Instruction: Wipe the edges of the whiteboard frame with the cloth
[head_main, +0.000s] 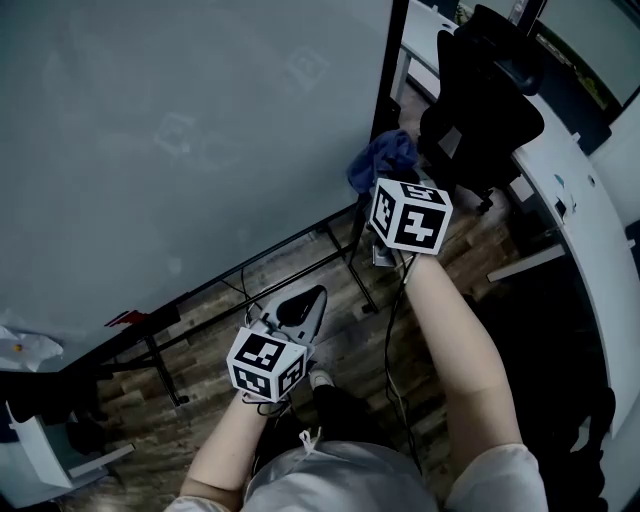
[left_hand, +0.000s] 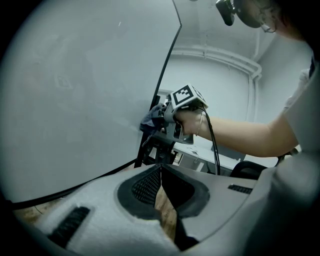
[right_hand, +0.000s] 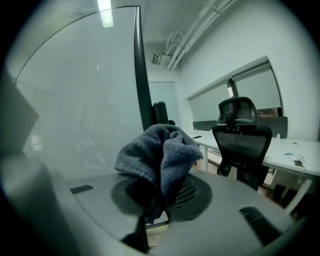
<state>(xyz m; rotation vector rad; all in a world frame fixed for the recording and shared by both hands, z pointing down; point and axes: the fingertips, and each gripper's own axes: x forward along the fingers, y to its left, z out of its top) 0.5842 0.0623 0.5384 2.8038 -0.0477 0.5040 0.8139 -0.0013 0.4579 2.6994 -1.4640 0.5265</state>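
Your right gripper (head_main: 392, 192) is clenched on the blue cloth (head_main: 383, 160). In the head view the cloth bunches out past the jaws, low against the dark right edge of the whiteboard frame (head_main: 390, 60). Your left gripper (head_main: 305, 305) hangs lower over the wood floor (head_main: 330, 350), well apart from the whiteboard (head_main: 180, 130). An office chair (head_main: 485, 90) stands just behind the right gripper and a desk (head_main: 570, 190) beyond it. The stand legs (head_main: 345, 255) and a cable (head_main: 390, 330) lie under your arms.

In the left gripper view that gripper's jaws meet at their tips with nothing between them. Beyond them, the cloth (left_hand: 150, 120) looks pressed to the frame edge (left_hand: 167, 65), though I cannot tell whether it really touches.

In the right gripper view the cloth (right_hand: 160, 147) is held by one fold only, a loose wad standing above the jaws. The frame edge (right_hand: 142, 75) rises just behind it, and the chair (right_hand: 242, 135) stands to the right.

The likely risks are these. The wad may roll or drag out of so small a grip as you slide along the edge. The bare jaw may scrape the frame. Your elbow may catch the chair, or the cable may snag the stand legs as you go lower.
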